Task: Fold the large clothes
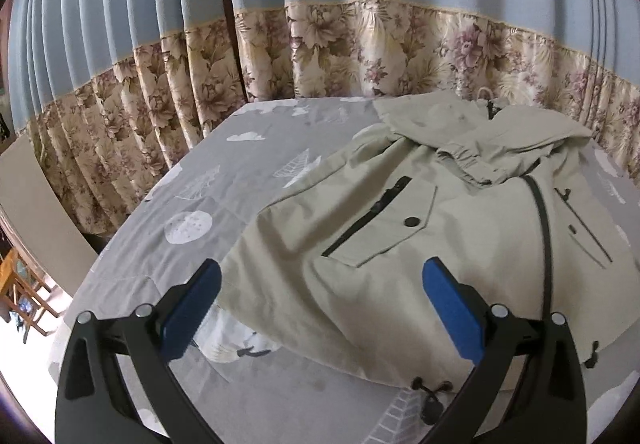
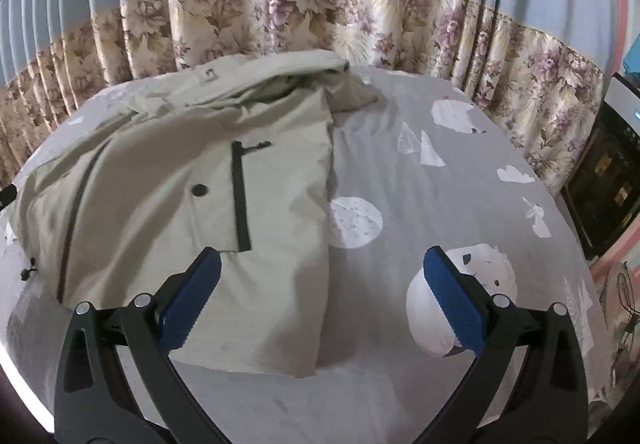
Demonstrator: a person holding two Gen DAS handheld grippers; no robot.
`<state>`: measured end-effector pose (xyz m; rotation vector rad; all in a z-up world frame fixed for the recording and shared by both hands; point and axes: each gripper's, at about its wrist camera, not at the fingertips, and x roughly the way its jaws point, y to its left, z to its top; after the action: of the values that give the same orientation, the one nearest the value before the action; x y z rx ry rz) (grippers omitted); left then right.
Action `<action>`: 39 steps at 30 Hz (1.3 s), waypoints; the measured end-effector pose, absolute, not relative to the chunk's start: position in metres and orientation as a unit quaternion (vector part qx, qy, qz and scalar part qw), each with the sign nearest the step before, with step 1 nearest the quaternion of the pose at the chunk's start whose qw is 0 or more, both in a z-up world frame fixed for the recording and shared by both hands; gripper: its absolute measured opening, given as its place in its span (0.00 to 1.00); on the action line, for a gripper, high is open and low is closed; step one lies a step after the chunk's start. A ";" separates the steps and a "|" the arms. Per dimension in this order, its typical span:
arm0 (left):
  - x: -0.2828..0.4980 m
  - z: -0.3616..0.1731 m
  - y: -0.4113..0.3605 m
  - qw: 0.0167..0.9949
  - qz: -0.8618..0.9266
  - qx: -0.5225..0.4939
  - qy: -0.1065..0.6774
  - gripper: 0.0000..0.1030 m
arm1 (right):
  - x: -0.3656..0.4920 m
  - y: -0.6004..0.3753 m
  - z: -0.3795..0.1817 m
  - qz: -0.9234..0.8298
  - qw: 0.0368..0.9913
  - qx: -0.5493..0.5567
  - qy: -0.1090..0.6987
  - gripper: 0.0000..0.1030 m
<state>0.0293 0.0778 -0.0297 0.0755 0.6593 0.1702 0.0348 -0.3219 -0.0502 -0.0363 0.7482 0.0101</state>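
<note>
A pale khaki jacket point(image 1: 420, 228) with black zips lies front up on the grey patterned bed sheet point(image 1: 224, 180). One sleeve point(image 1: 472, 160) is folded across its chest, the hood at the far end. My left gripper point(image 1: 320, 284) is open and empty, held over the jacket's near left hem. In the right wrist view the jacket point(image 2: 192, 180) lies left of centre, its right side folded in to a straight edge. My right gripper point(image 2: 320, 276) is open and empty, above that folded edge near the hem.
Blue and floral curtains point(image 1: 320, 44) hang close behind the bed. A dark cabinet point(image 2: 600, 180) stands at the bed's right. A wooden chair point(image 1: 24, 292) shows past the bed's left edge. Bare sheet point(image 2: 460, 172) lies right of the jacket.
</note>
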 end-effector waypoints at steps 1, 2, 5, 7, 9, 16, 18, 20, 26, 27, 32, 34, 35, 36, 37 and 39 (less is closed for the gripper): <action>0.029 -0.031 0.078 0.943 0.087 0.041 0.317 0.98 | 0.035 -0.323 -0.052 0.006 0.928 -0.016 0.372 0.97; 0.031 -0.032 0.079 0.943 0.091 0.046 0.316 0.98 | 0.036 -0.323 -0.054 0.004 0.925 -0.018 0.380 0.97; 0.036 -0.034 0.084 0.943 0.094 0.049 0.317 0.98 | 0.039 -0.322 -0.058 0.012 0.919 -0.011 0.395 0.97; 0.039 -0.037 0.087 0.941 0.094 0.051 0.321 0.98 | 0.041 -0.321 -0.061 0.017 0.916 -0.008 0.400 0.97; 0.039 -0.039 0.087 0.941 0.095 0.050 0.320 0.98 | 0.042 -0.320 -0.064 0.020 0.915 -0.007 0.402 0.97; 0.038 -0.051 0.092 0.936 0.093 0.041 0.337 0.98 | 0.044 -0.320 -0.079 0.029 0.904 -0.002 0.426 0.86; 0.038 -0.052 0.092 0.935 0.094 0.039 0.340 0.98 | 0.045 -0.319 -0.084 0.029 0.903 -0.005 0.430 0.81; 0.039 -0.053 0.093 0.934 0.093 0.037 0.342 0.98 | 0.045 -0.319 -0.089 0.034 0.899 -0.002 0.438 0.71; 0.043 -0.055 0.102 0.933 0.090 0.027 0.347 0.98 | 0.044 -0.309 -0.089 0.059 0.895 0.000 0.443 0.27; 0.043 -0.056 0.103 0.933 0.086 0.023 0.349 0.98 | 0.043 -0.307 -0.086 0.059 0.898 -0.009 0.436 0.19; 0.050 -0.058 0.110 0.932 0.083 0.031 0.352 0.98 | 0.041 -0.306 -0.077 0.074 0.901 -0.022 0.426 0.05; 0.055 -0.058 0.112 0.931 0.081 0.038 0.353 0.98 | 0.040 -0.307 -0.076 0.074 0.902 -0.023 0.425 0.05; 0.059 -0.059 0.114 0.931 0.081 0.044 0.353 0.98 | 0.042 -0.308 -0.076 0.073 0.902 -0.026 0.425 0.05; 0.061 -0.059 0.116 0.931 0.080 0.048 0.353 0.98 | 0.042 -0.308 -0.076 0.072 0.902 -0.027 0.426 0.05; 0.064 -0.061 0.118 0.930 0.080 0.050 0.355 0.98 | 0.042 -0.308 -0.076 0.074 0.901 -0.025 0.426 0.05; 0.071 -0.068 0.125 0.925 0.083 0.056 0.365 0.96 | 0.041 -0.310 -0.075 0.074 0.902 -0.022 0.426 0.05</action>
<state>0.0706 0.1249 -0.0677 0.1139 0.7494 0.1704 0.0407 -0.3096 -0.0750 -0.0452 0.8806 0.1525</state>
